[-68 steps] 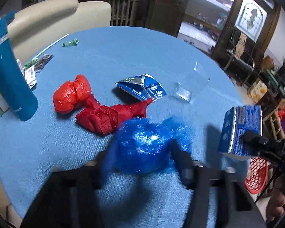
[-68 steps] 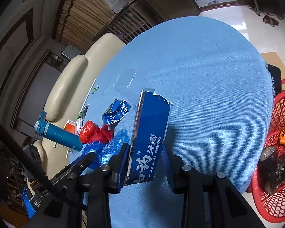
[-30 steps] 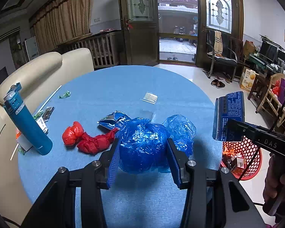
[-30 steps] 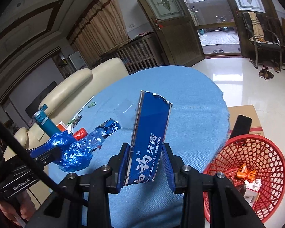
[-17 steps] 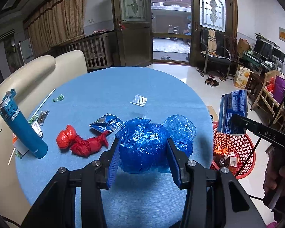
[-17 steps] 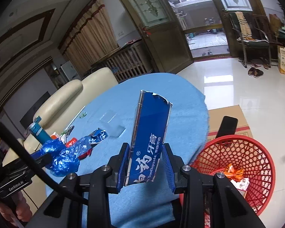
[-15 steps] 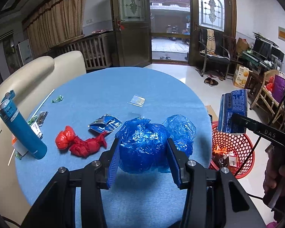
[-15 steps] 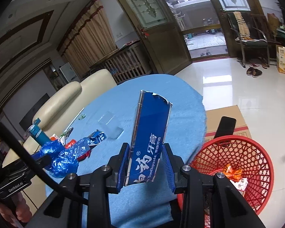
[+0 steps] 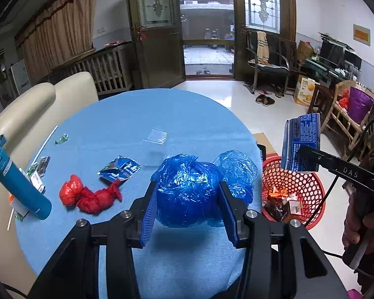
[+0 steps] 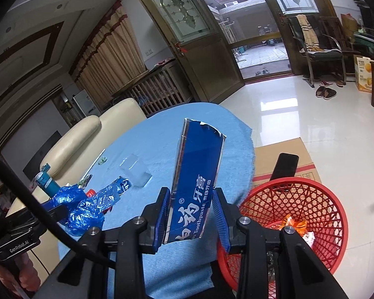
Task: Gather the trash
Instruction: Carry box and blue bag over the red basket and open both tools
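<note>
My left gripper point(image 9: 187, 196) is shut on a crumpled blue plastic bag point(image 9: 187, 191) and holds it above the near right part of the round blue table point(image 9: 127, 122). My right gripper point(image 10: 190, 211) is shut on a blue toothpaste box point(image 10: 197, 182), held upright by the table's right edge, beside the red mesh basket point(image 10: 319, 199). In the left wrist view the box point(image 9: 300, 142) hangs just above the basket point(image 9: 309, 184), which holds some trash. On the table lie a red plastic bag point(image 9: 89, 195), a blue foil wrapper point(image 9: 121, 170) and a clear plastic piece point(image 9: 157, 137).
A teal bottle point(image 9: 17, 184) stands at the table's left edge with small wrappers point(image 9: 40, 169), a green scrap point(image 9: 61, 138) and a white straw point(image 9: 46, 140). A cream sofa point(image 9: 37, 99) is behind. A cardboard sheet point(image 10: 284, 159) and a black object point(image 10: 285, 165) lie by the basket.
Both grippers have lifted and drawn back from the table with their loads. The right gripper has carried the toothpaste box to the right, to the red basket.
</note>
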`<state>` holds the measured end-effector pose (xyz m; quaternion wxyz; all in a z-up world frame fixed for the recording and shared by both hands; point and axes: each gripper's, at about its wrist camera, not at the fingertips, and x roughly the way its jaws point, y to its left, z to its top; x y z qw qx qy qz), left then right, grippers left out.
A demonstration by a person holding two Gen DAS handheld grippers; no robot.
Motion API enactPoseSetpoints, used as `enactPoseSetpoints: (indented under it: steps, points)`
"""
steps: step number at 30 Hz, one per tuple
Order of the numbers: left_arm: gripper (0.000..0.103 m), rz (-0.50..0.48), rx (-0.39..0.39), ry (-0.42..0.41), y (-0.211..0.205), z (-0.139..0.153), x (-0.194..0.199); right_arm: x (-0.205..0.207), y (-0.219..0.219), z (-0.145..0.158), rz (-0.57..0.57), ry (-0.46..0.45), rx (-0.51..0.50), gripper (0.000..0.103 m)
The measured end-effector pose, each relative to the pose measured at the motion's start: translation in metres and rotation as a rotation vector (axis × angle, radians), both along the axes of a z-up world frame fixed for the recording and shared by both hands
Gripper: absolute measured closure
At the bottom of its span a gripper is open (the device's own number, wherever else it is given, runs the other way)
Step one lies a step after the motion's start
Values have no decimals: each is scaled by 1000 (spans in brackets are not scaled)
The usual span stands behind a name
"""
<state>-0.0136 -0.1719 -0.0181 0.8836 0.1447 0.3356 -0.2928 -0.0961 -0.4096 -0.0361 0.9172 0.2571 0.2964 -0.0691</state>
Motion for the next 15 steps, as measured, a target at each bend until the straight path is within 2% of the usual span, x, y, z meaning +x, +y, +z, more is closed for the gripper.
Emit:
enactPoseSetpoints:
  steps: [15]
  points:
    - [54,-132,5,32,-51,8,-9,-37,-49,-3,-119,-18,34,66]
